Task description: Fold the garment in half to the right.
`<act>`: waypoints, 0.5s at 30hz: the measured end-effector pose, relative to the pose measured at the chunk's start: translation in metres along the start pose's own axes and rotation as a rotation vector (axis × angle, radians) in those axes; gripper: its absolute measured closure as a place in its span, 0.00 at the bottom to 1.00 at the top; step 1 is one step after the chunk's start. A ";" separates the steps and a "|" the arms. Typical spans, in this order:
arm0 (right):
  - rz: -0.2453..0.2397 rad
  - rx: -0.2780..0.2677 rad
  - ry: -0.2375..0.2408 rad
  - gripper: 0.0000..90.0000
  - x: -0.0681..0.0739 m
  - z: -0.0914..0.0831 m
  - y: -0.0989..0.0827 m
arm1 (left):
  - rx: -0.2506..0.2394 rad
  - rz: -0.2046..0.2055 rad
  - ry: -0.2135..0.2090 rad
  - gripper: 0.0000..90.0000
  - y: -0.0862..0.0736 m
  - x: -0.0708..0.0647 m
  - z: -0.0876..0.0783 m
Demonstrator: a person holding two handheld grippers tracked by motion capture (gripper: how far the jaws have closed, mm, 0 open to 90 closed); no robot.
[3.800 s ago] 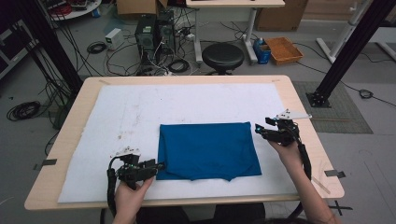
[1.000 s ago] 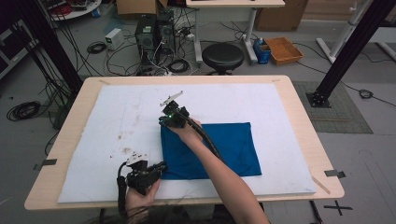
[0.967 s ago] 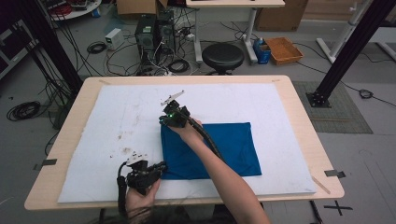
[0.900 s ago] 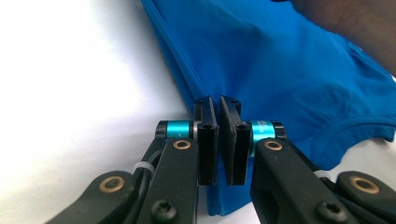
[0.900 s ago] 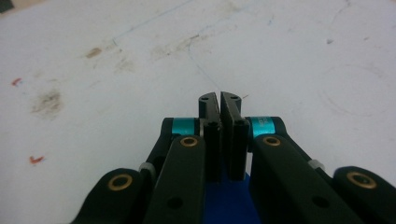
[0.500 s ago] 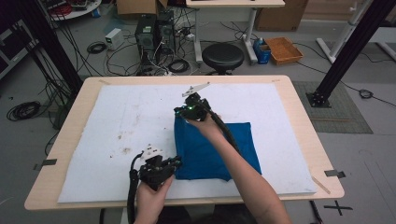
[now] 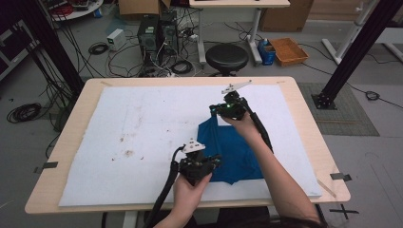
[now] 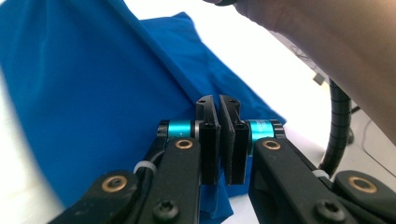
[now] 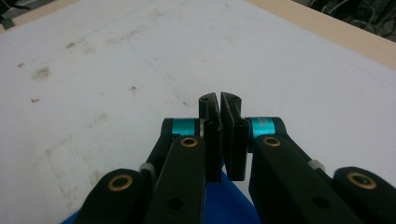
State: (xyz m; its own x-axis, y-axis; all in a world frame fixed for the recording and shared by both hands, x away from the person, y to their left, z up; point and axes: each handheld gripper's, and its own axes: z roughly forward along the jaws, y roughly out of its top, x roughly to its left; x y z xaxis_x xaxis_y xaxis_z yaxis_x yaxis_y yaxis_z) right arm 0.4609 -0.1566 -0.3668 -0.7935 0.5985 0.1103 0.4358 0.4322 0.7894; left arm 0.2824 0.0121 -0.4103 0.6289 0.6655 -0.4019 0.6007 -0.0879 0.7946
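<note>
I've swung both grippers (image 7: 216,110) (image 7: 215,164), each clamped on the blue cloth's (image 7: 237,152) edge, rightward from mid-frame since a second ago, so the fold is halfway over.

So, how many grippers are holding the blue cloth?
2. The left gripper pinches the blue cloth at its near-left edge; the right gripper lifts its far-left corner.

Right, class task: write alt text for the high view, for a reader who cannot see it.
A person folds a blue cloth on a white-covered table, lifting its left edge with two handheld grippers. The left gripper grips the near corner; the right gripper grips the far corner, both with jaws shut. Cables, a stool and boxes sit on the floor beyond.
</note>
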 end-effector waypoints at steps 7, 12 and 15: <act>0.034 0.026 -0.056 0.98 -0.030 -0.026 -0.022 | 0.025 0.009 -0.050 0.96 0.006 -0.017 0.036; 0.053 0.045 -0.083 0.98 -0.047 -0.039 -0.038 | 0.042 0.018 -0.070 0.96 0.008 -0.029 0.056; 0.059 0.066 -0.101 0.98 -0.055 -0.045 -0.046 | 0.052 0.022 -0.081 0.96 0.008 -0.035 0.069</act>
State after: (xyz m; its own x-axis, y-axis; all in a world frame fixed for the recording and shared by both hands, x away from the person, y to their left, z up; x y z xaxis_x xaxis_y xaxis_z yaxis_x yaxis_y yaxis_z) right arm 0.4656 -0.2396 -0.3822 -0.7200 0.6880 0.0914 0.5103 0.4354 0.7416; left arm 0.2992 -0.0633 -0.4209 0.6790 0.6008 -0.4219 0.6097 -0.1414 0.7799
